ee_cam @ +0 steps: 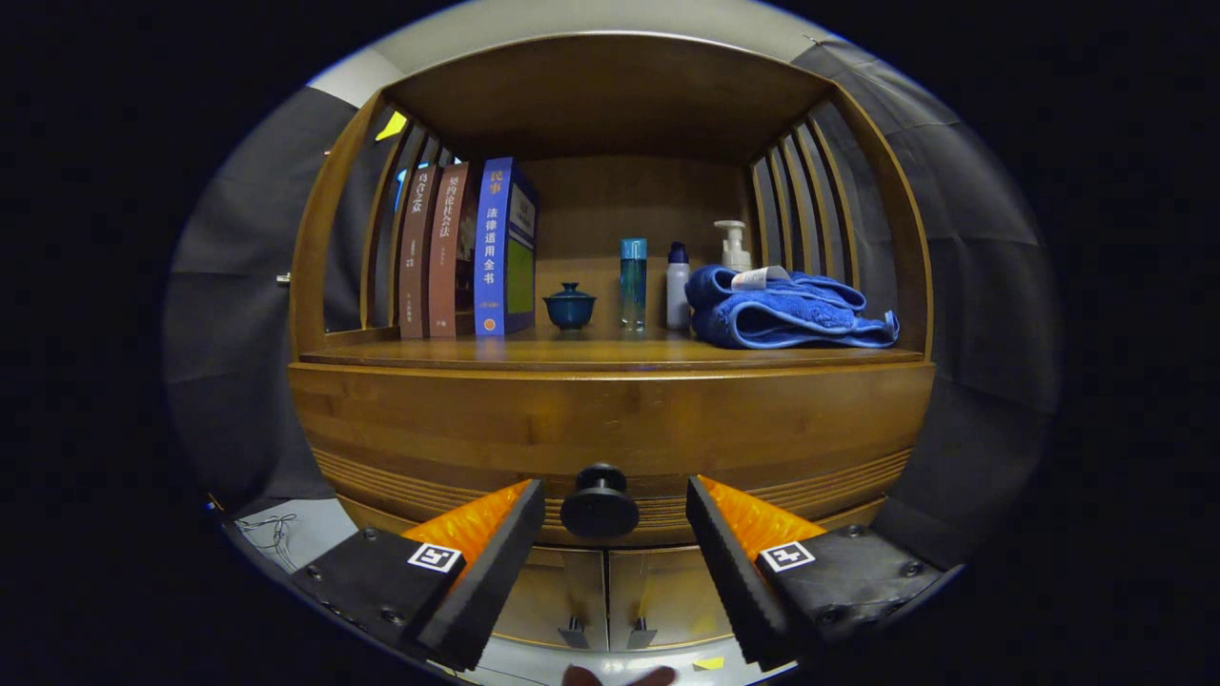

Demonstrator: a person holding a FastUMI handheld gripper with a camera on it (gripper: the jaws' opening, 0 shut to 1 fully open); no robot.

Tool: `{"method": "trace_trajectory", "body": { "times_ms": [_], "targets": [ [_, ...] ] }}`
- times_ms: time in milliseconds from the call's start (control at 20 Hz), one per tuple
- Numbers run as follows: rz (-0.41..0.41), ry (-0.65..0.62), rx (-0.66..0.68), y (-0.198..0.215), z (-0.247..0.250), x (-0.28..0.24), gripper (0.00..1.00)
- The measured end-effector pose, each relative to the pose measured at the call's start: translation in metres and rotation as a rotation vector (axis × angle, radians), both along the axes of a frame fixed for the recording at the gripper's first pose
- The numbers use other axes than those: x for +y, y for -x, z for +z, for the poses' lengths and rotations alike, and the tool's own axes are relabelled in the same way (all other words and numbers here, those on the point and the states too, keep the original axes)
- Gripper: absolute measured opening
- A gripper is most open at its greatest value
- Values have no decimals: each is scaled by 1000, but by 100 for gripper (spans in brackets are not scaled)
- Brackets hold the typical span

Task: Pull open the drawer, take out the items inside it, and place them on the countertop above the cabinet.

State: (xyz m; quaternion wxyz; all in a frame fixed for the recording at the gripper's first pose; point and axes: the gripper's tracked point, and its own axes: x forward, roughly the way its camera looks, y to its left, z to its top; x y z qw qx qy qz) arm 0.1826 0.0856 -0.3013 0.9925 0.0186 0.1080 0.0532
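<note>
I am facing the wooden cabinet [610, 419] filling mid-frame, its drawer [610, 433] shut beneath a cluttered countertop [610, 354]; my claw [610, 543] is gaping wide, empty, straddling the knob [599, 502] at lower centre, lining up to pull.

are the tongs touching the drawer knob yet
Apart. The gripper view shows the tongs open, with the knob between the fingers and a visible gap of wood on each side.
</note>
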Motion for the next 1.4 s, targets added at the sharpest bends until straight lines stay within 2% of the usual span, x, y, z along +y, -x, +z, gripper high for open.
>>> {"method": "trace_trajectory", "body": {
  "times_ms": [100, 200, 250, 400, 550, 650, 1400],
  "targets": [
    [26, -18, -9, 0, 2, 11, 75],
    [13, -16, -15, -7, -2, 7, 52],
    [12, -37, -12, 0, 2, 8, 45],
    [14, -74, -15, -1, 2, 9, 37],
    [10, -28, 2, 3, 1, 9, 37],
    [11, -41, 8, 12, 2, 8, 37],
    [-9, -29, 37, 150, 9, -12, 37]
  ]
}}
